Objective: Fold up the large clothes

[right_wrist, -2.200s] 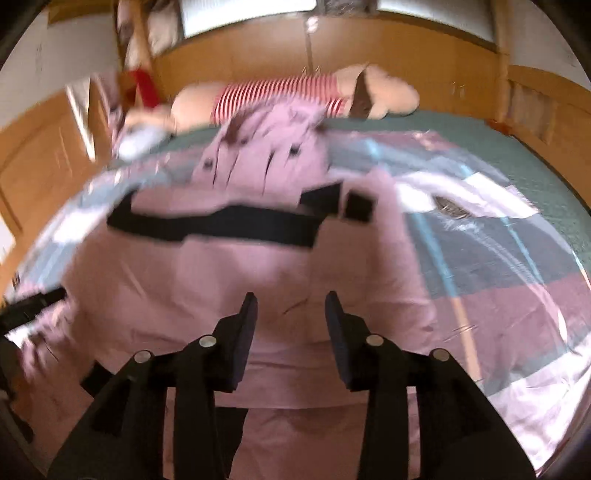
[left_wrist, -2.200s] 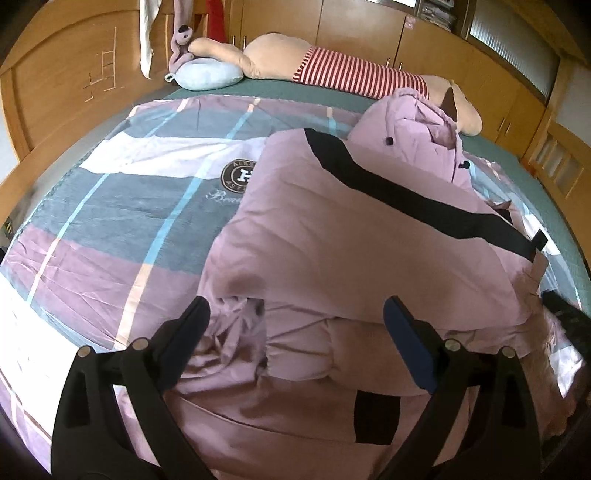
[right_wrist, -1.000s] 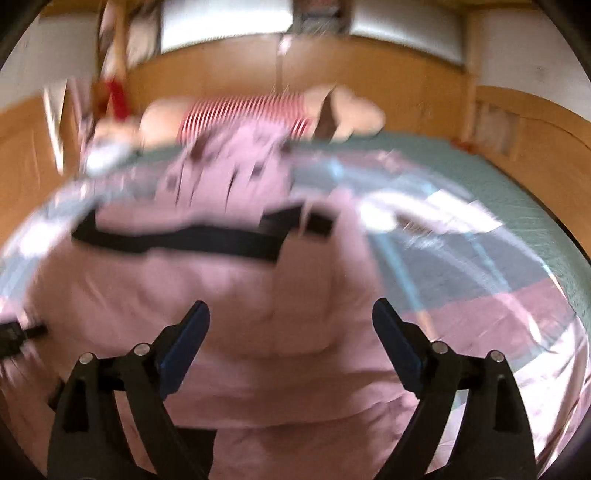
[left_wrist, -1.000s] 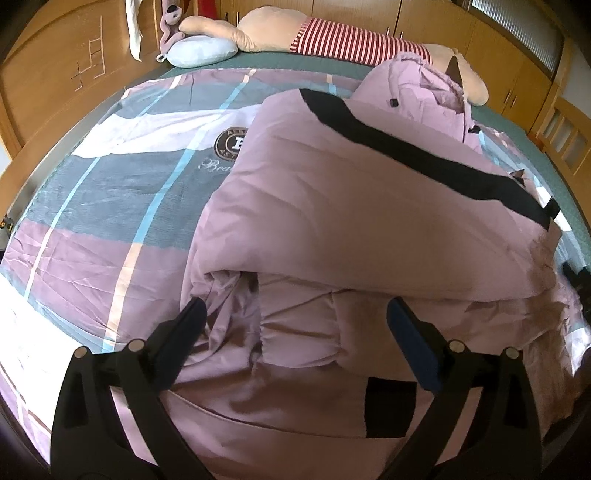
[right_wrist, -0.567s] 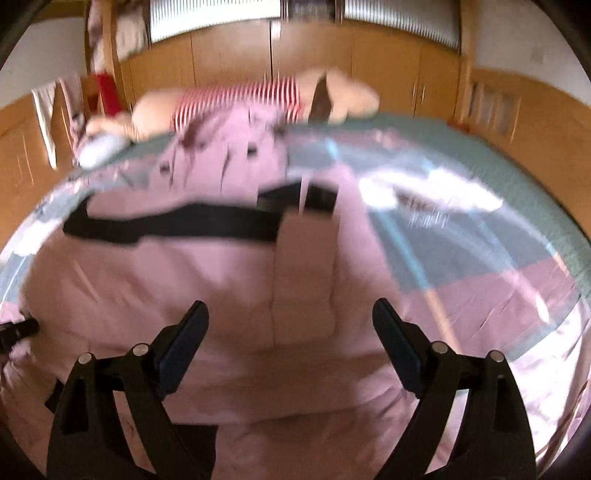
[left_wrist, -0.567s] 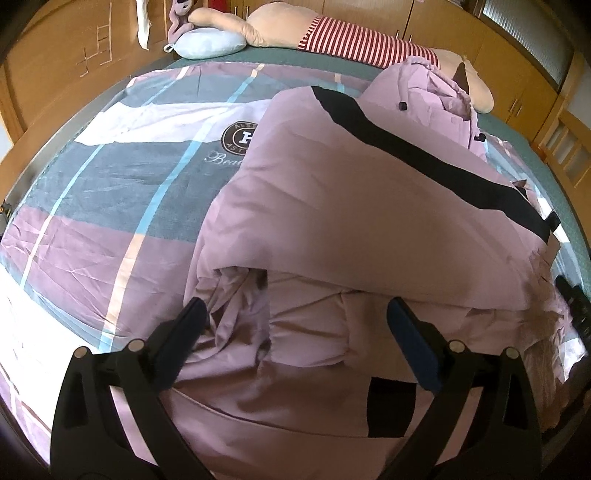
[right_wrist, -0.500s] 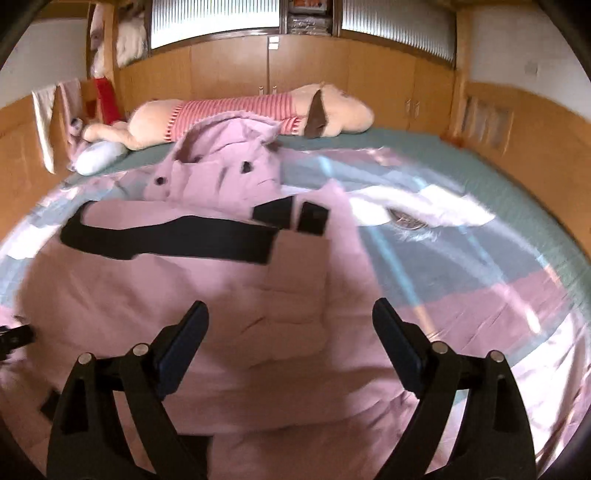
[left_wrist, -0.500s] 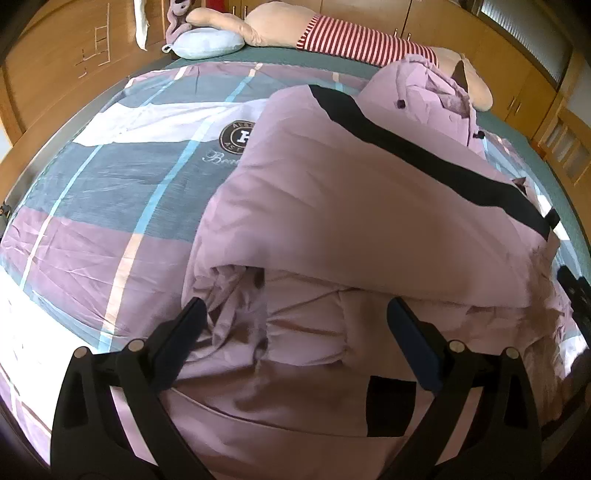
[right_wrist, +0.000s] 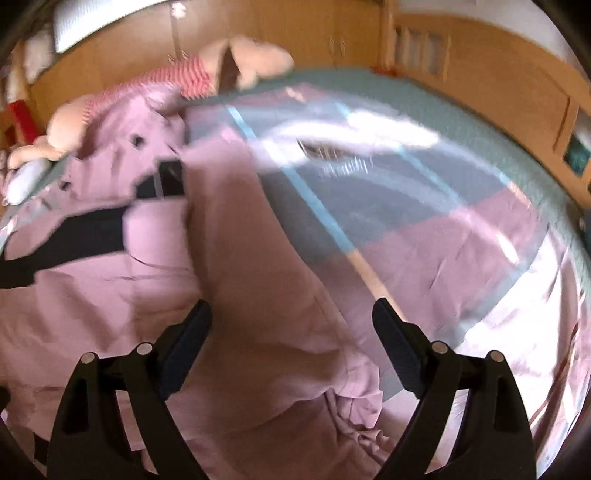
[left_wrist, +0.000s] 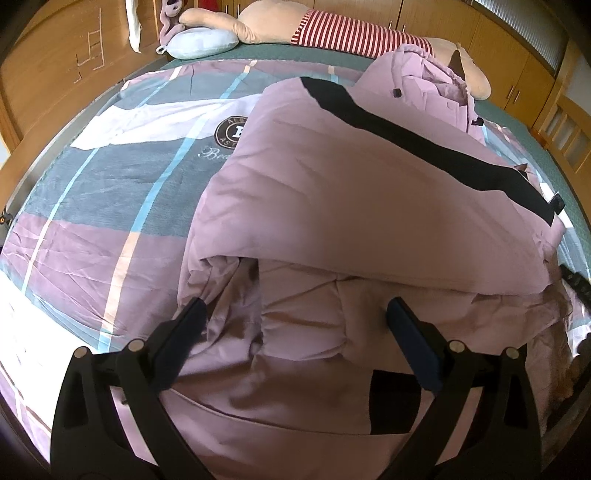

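A large pink padded jacket (left_wrist: 354, 206) with a black band across it lies spread on the bed, its hood toward the headboard and one side folded over the middle. My left gripper (left_wrist: 295, 314) hangs open just above the jacket's lower part, nothing between its fingers. In the right wrist view the same jacket (right_wrist: 229, 266) fills the left half, blurred by motion, its right edge running down the middle. My right gripper (right_wrist: 291, 317) stands open over that edge, holding nothing.
The bedspread (left_wrist: 110, 177) is checked in pink, grey and white with a round emblem. A long plush toy (left_wrist: 332, 33) in a red-striped shirt and a pale blue pillow (left_wrist: 201, 42) lie at the headboard. Wooden cupboards (right_wrist: 480, 81) surround the bed.
The right gripper opened wide from nearly shut, then swung right and rolled, so the jacket now sits left in its view. The left gripper stayed where it was, open.
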Tool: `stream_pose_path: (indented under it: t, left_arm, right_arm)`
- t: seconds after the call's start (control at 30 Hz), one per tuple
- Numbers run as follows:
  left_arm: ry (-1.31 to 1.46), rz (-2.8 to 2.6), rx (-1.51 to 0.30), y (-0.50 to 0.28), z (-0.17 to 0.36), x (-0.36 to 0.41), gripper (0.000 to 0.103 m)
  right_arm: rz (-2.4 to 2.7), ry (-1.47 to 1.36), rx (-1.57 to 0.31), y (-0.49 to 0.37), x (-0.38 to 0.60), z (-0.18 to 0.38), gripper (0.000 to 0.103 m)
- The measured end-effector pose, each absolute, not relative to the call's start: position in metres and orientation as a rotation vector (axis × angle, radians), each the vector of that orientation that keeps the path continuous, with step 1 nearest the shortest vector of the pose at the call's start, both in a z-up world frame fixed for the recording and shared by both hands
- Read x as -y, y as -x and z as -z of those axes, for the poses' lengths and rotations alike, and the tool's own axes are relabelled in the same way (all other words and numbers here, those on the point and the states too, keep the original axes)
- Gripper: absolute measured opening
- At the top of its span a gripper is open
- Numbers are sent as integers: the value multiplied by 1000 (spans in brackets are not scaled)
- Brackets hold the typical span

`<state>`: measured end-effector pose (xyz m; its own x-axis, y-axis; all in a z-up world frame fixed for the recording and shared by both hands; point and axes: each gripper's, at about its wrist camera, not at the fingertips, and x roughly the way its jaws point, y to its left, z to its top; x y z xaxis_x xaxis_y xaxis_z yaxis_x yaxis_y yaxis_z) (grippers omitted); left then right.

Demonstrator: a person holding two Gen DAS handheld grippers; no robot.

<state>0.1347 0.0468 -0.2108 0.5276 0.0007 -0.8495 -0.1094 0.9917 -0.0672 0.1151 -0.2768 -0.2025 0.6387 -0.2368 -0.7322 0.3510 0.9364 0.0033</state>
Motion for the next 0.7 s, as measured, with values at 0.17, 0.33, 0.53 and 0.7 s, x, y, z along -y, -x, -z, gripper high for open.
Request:
stream_pose_path:
  t: [0.17, 0.33, 0.53, 0.7]
  left_arm:
    - [104, -65, -1038, -137, 218, -44, 101]
    - [95, -86, -996, -133, 207, -45, 101]
    - [101, -90, -872, -122, 179, -52, 101]
    - [140, -98, -946, -129, 192, -65, 101]
  right_arm:
    - [392, -18, -854, -116, 268, 204, 90]
    - [433, -211, -844, -103, 301, 194, 88]
    - [161, -197, -712, -112, 269, 115, 92]
    - [20, -181, -774, -238, 231, 101, 92]
